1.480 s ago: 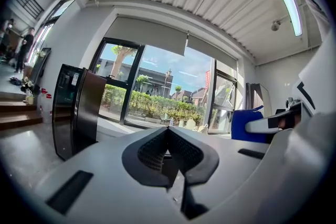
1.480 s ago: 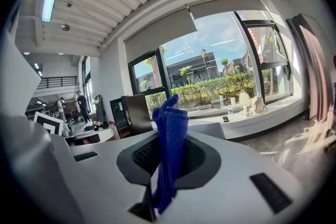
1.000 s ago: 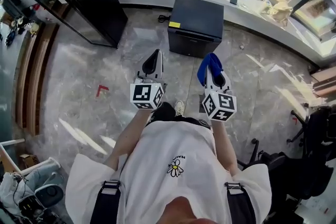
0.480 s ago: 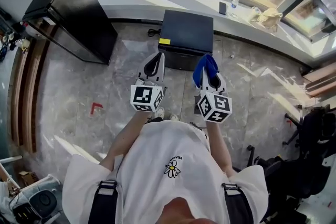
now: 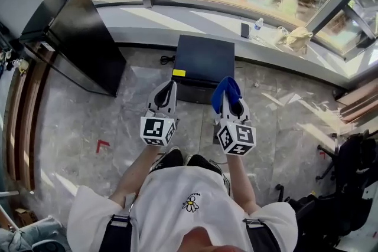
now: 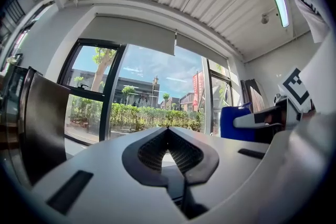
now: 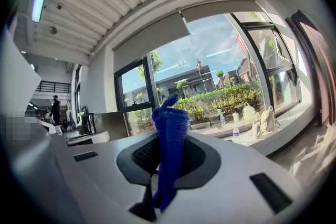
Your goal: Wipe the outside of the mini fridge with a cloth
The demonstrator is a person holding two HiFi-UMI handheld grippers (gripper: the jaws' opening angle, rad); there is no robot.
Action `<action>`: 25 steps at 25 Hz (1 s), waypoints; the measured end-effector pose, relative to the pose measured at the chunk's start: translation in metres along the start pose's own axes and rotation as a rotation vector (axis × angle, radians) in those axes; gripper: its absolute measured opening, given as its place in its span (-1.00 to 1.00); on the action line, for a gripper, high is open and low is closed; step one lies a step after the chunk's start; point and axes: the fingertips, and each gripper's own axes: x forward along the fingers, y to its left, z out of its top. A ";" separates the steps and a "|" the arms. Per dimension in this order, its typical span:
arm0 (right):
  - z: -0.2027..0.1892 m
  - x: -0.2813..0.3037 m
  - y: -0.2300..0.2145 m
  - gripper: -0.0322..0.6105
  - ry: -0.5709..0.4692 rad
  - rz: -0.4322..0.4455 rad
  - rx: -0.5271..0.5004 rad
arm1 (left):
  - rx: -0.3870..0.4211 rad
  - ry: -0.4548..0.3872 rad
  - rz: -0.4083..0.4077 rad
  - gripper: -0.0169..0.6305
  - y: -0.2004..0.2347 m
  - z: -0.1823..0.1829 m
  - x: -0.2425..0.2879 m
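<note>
Closer after a step forward, the person faces the mini fridge point(image 5: 201, 59) on the floor just ahead, right gripper point(image 5: 231, 104) clamping the blue cloth point(image 5: 225, 90) towards it, left gripper point(image 5: 168, 89) closed, empty.

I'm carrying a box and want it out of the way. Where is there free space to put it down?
The mini fridge has a bare top. The floor between it and the tall black cabinet is open, as is the window ledge behind them. The ledge's right part is crowded with a phone, a bottle and a bag.
</note>
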 end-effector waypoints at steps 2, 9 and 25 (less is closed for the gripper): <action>-0.016 0.019 -0.012 -0.70 -0.019 0.001 -0.014 | 0.019 0.000 -0.005 -0.93 0.005 -0.028 0.020; -0.140 0.111 -0.051 -0.70 -0.078 0.029 0.016 | 0.095 -0.028 -0.019 -0.93 0.043 -0.185 0.086; -0.450 0.210 -0.067 -0.71 -0.080 0.166 -0.046 | 0.022 -0.036 0.114 -0.93 0.134 -0.492 0.112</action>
